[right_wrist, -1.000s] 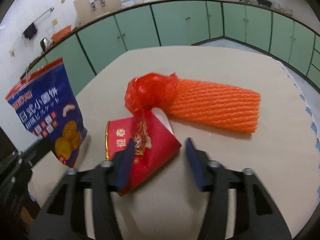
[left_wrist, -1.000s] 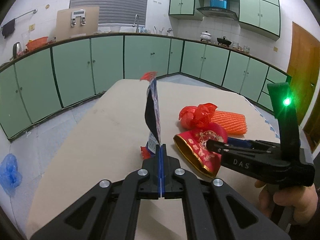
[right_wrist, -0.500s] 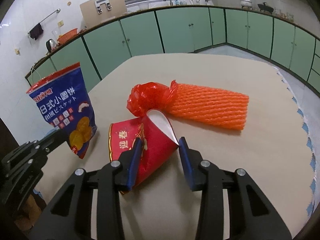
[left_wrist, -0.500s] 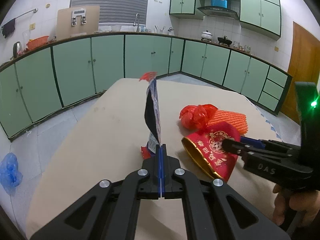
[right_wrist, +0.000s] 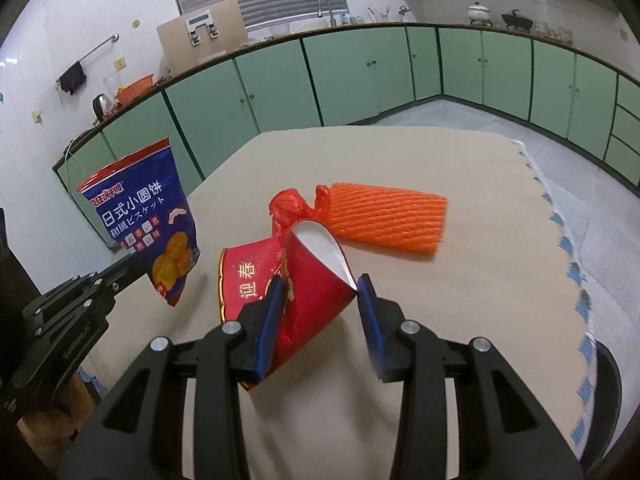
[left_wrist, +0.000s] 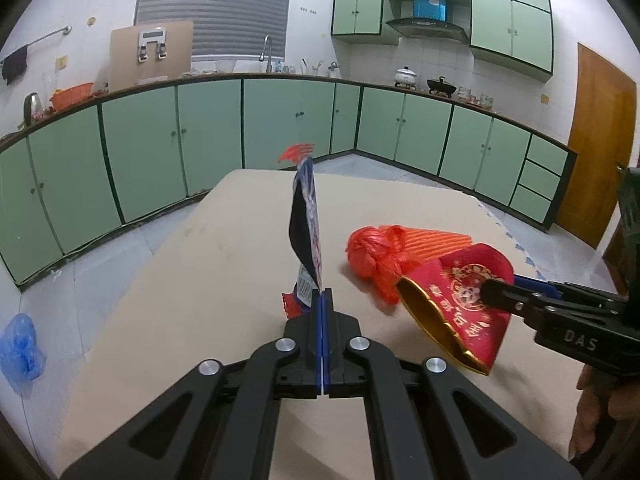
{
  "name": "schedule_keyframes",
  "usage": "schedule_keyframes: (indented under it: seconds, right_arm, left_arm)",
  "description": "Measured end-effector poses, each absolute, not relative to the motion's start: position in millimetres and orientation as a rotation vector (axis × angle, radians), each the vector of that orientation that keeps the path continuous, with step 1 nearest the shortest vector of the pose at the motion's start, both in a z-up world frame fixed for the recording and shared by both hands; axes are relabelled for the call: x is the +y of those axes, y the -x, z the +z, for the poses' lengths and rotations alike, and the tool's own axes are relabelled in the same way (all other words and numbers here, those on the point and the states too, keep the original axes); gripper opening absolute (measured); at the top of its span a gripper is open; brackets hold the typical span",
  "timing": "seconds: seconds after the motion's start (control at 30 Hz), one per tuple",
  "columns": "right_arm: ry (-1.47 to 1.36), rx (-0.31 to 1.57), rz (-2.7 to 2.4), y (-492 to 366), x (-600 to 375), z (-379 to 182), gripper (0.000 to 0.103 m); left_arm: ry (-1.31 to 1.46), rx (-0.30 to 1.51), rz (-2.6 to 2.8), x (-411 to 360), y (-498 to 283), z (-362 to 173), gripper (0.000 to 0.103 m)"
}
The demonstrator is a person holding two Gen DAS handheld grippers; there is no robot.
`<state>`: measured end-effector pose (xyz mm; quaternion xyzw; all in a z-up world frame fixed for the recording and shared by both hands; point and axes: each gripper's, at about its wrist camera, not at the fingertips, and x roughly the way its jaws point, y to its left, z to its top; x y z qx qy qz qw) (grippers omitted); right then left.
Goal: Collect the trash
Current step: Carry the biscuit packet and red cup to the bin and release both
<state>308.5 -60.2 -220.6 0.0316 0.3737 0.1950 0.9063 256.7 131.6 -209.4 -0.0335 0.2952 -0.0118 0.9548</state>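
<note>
Fingers (right_wrist: 272,312) on my right pinched the red cup (right_wrist: 296,280); left ones clamped the snack bag (left_wrist: 306,232). Mid-pickup, net (right_wrist: 384,220) at 12 o'clock probably next.

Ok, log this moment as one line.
left tongs: shut on biscuit bag | right tongs: shut on red paper cup, lifted | foam net: on table

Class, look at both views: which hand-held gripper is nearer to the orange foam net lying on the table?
Right. The right hand-held gripper, clamping the red paper cup, sits just short of the orange foam net. The left hand-held gripper, holding the blue snack bag, is farther off to the side.
</note>
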Motion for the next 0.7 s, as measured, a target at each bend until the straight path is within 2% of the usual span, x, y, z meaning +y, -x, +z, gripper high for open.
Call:
schedule_keyframes:
  seconds: [0.37,0.7]
  right_arm:
    - [-0.067,0.73,0.3,-254.5,-128.4,-193.5,0.036]
    - [-0.132,0.701,0.126,-213.5,-229.7,-181.9,0.036]
  left_arm:
    - [0.035,0.587,-0.117,85.7,-233.2,-188.7,0.0]
    - [-0.026,0.58,-0.279,-3.3,-220.8,-171.8,0.0]
